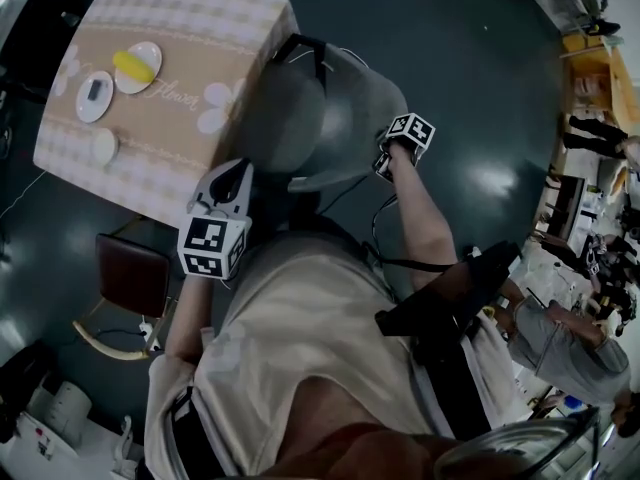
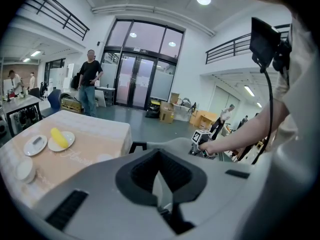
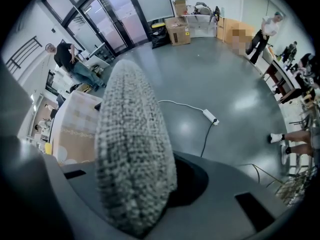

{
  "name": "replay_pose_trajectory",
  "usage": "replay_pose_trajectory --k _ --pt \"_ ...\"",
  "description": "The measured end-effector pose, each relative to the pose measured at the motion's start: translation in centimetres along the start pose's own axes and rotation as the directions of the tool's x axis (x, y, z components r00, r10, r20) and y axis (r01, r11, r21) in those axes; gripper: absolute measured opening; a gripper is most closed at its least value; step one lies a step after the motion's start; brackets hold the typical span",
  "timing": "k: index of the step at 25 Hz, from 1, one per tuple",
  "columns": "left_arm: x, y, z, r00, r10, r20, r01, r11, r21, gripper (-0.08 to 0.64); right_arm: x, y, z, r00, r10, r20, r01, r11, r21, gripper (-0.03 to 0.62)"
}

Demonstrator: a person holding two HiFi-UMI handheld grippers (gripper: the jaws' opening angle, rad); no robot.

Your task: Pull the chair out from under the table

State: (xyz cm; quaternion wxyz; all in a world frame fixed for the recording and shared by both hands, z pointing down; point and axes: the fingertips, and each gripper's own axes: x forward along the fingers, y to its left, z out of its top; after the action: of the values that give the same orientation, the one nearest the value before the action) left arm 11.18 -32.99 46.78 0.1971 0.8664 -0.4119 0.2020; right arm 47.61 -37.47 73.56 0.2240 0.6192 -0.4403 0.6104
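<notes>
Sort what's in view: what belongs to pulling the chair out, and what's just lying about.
Job in hand:
- chair
- table
- right gripper, shut on the chair's back
- left gripper, shut, holding nothing

Lying about:
- plates on the table
- yellow thing on one plate
- brown seat
- power strip on the floor

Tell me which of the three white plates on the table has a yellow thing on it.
The end plate beside the middle plate, which holds a dark thing; the smaller plate looks bare.
</notes>
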Motion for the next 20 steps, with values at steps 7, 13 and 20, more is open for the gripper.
replay_pose_trajectory --k 7,13,20 --pt "0.2 -0.6 -0.1 1.000 -0.018 0.000 0.018 1.000 -0.006 0.008 -0.6 -0.7 -0.3 1.000 -0.002 0.003 0.002 1.000 0.009 0.097" --pt "-0.7 -0.5 -1.3 0.999 -0.039 -0.016 0.038 0.999 -0.015 0.008 -1.1 -1.4 -0.9 1.000 -0.008 0.009 0.008 1.000 0.027 0.097" --pt "-2.6 0.5 -3.2 0.995 -0.090 -0.047 0.089 0.996 -0.016 0.008 -1.9 -2.4 -1.3 1.000 -0.024 0.020 0.024 0.999 0.022 0.096"
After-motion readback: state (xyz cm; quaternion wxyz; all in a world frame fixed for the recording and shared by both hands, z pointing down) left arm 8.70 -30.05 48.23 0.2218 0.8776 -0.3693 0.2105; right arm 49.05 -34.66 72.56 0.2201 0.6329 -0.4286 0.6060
